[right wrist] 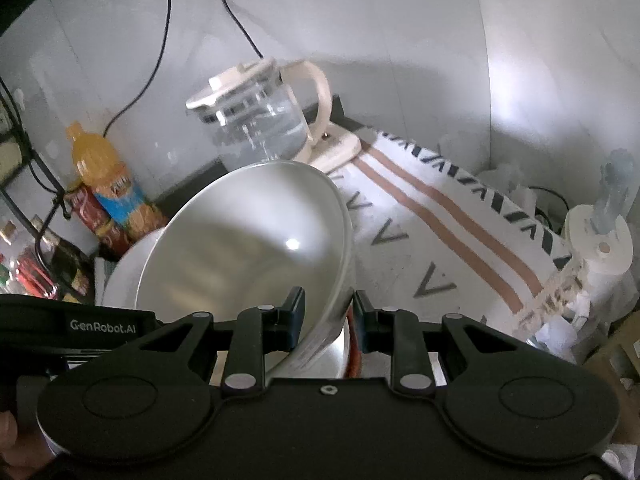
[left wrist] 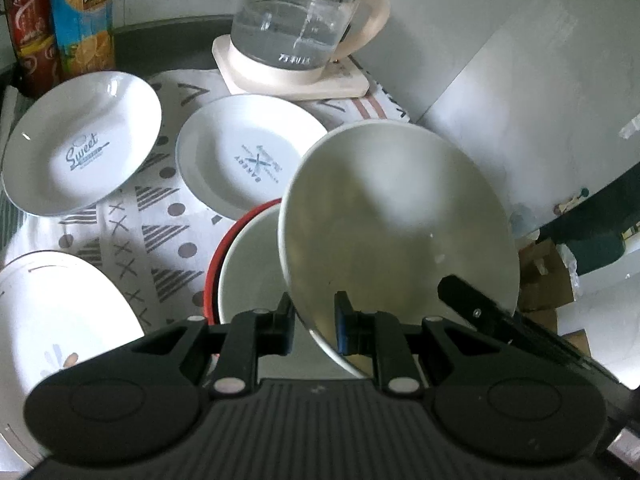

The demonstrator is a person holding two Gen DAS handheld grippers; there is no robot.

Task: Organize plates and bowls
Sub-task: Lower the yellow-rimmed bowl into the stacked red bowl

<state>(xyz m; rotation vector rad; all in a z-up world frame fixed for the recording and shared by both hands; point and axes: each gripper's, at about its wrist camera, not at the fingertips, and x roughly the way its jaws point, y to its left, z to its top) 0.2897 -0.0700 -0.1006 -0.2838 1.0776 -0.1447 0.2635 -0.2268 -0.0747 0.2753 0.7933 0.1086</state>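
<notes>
My left tool [left wrist: 314,322] is clamped on the near rim of a plain white ceramic bowl [left wrist: 396,236]. My right tool [right wrist: 329,322] is clamped on the same bowl [right wrist: 248,240] at its opposite rim. The bowl is lifted and tilted, opening toward the left camera, above a red-rimmed white bowl [left wrist: 248,264] resting on the patterned cloth [left wrist: 160,236] covering the table. Two white printed plates [left wrist: 84,144] lie flat beyond, near the glass kettle [left wrist: 296,28].
</notes>
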